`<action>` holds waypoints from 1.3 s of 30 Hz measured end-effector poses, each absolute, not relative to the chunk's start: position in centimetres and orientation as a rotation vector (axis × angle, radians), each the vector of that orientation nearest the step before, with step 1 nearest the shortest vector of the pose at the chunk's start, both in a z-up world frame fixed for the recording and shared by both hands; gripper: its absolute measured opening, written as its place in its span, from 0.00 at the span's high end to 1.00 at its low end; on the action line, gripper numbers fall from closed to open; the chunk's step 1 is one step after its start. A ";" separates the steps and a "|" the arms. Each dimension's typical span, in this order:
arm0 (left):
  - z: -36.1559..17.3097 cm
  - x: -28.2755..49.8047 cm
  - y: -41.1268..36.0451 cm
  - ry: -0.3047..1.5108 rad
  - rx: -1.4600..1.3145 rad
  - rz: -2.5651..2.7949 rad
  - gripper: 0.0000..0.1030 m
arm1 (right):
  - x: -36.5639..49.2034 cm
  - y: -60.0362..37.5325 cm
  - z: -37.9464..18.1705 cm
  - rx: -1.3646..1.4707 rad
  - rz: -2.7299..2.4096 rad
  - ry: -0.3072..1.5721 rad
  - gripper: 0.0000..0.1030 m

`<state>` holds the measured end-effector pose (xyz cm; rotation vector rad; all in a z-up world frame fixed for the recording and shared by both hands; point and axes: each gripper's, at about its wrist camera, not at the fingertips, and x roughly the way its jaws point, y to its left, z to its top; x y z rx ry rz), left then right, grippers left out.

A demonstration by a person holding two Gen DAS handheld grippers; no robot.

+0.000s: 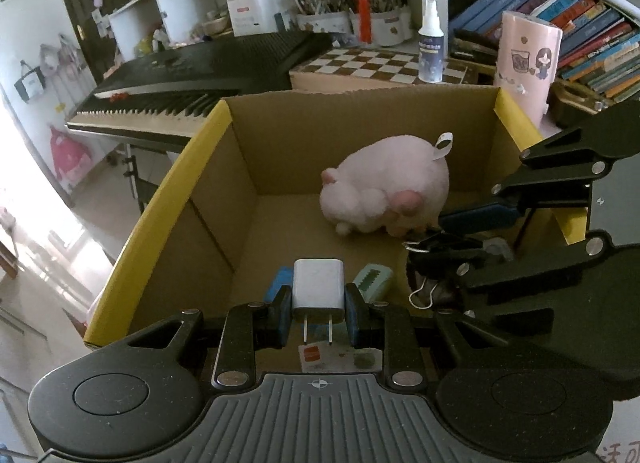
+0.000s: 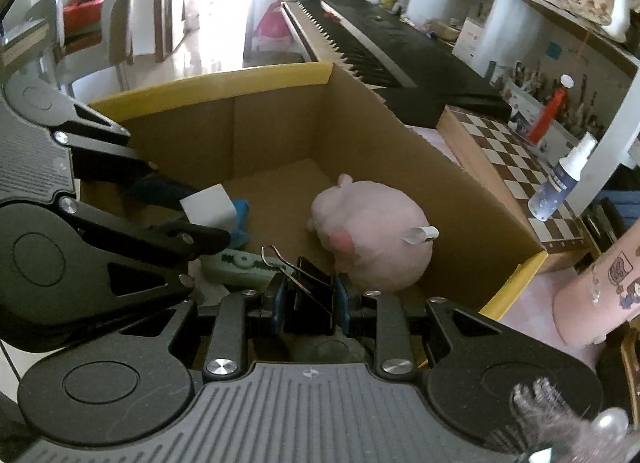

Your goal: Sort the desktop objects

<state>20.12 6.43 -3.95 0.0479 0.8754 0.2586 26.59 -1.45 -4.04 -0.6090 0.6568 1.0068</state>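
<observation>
My left gripper [image 1: 318,315] is shut on a white plug charger [image 1: 319,285], its two prongs pointing back at the camera, held over the open cardboard box [image 1: 240,151]. My right gripper [image 2: 310,305] is shut on a black binder clip [image 2: 314,295] with silver wire handles, also over the box. A pink plush toy [image 1: 384,191] lies on the box floor. Under the grippers lie a mint green item [image 1: 374,281], a blue item [image 1: 278,283] and a card [image 1: 316,355]. Each gripper shows in the other's view: the right one [image 1: 432,235] and the left one [image 2: 208,219] with the charger.
A black keyboard [image 1: 200,75] stands behind the box, with a chessboard box [image 1: 380,67] and a spray bottle [image 1: 431,43] beside it. A pink cylinder [image 1: 528,63] stands at the box's far right corner before stacked books [image 1: 580,31]. Shelves with pen cups [image 1: 352,19] fill the back.
</observation>
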 end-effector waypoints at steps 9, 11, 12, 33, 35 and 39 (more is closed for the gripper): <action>-4.0 20.3 6.3 0.881 0.052 0.268 0.76 | 26.7 -1.7 -4.2 -0.609 1.022 0.644 0.76; -4.0 20.2 6.2 0.878 0.057 0.274 0.76 | 26.7 -1.7 -4.2 -0.606 1.025 0.642 0.76; -3.9 20.2 6.2 0.876 0.059 0.276 0.76 | 26.8 -1.8 -4.2 -0.604 1.026 0.640 0.76; -0.1 15.7 5.8 0.678 0.047 0.275 0.50 | 24.0 -5.7 -0.6 -0.351 0.842 0.600 0.77; 0.3 14.9 5.8 0.658 0.035 0.269 0.49 | 23.3 -6.6 -0.1 -0.305 0.799 0.596 0.77; 0.9 12.9 5.5 0.614 0.023 0.258 0.41 | 21.5 -8.4 0.7 -0.241 0.707 0.572 0.76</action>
